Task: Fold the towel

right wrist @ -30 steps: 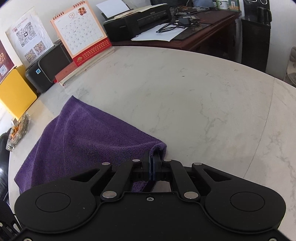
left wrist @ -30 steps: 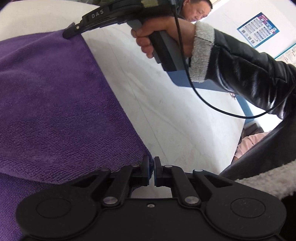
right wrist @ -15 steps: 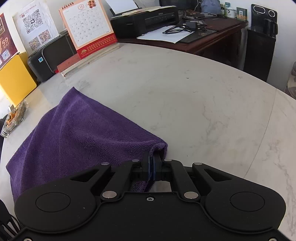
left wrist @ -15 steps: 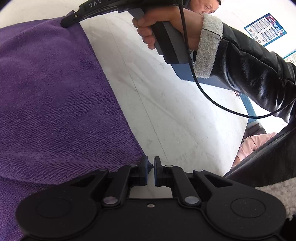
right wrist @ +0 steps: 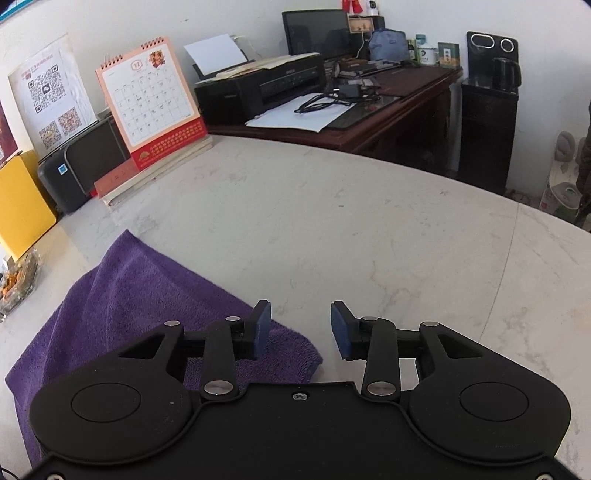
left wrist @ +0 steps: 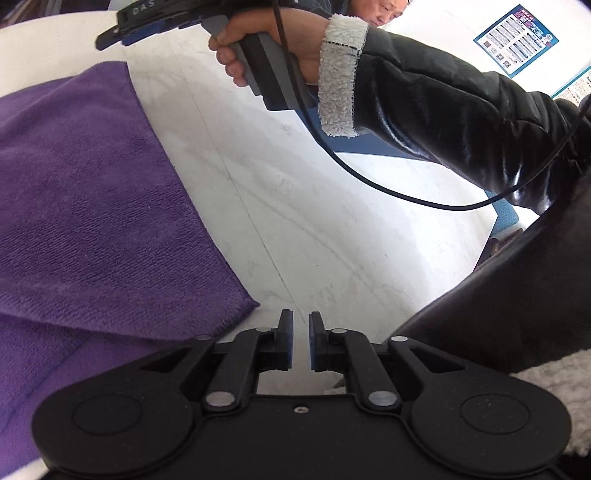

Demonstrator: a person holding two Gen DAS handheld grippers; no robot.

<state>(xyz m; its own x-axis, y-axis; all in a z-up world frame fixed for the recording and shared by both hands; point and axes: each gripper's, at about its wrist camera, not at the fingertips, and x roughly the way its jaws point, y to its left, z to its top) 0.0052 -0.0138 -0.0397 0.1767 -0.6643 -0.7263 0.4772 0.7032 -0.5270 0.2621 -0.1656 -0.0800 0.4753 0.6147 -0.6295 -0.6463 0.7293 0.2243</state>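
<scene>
A purple towel [left wrist: 92, 206] lies folded on the white marble table [left wrist: 295, 206]; its doubled corner sits just left of my left gripper [left wrist: 301, 334]. The left gripper's jaws stand slightly apart with nothing between them. In the right wrist view the towel [right wrist: 140, 299] lies at the lower left, its corner under the left finger [right wrist: 260, 325]. My right gripper [right wrist: 301, 326] is wide open and empty just above that corner. The right gripper also shows in the left wrist view [left wrist: 147, 22], lifted off the towel's far corner.
A desk calendar [right wrist: 147, 99], books, a black box [right wrist: 85, 162] and a yellow box [right wrist: 18, 210] stand at the table's far left edge. A dark desk with a printer [right wrist: 258, 88] is behind. The person's sleeve [left wrist: 443, 110] crosses above the table.
Both grippers have opened and let go of the towel's corners. The towel has dropped flat. Both grippers have drawn back a little from it.
</scene>
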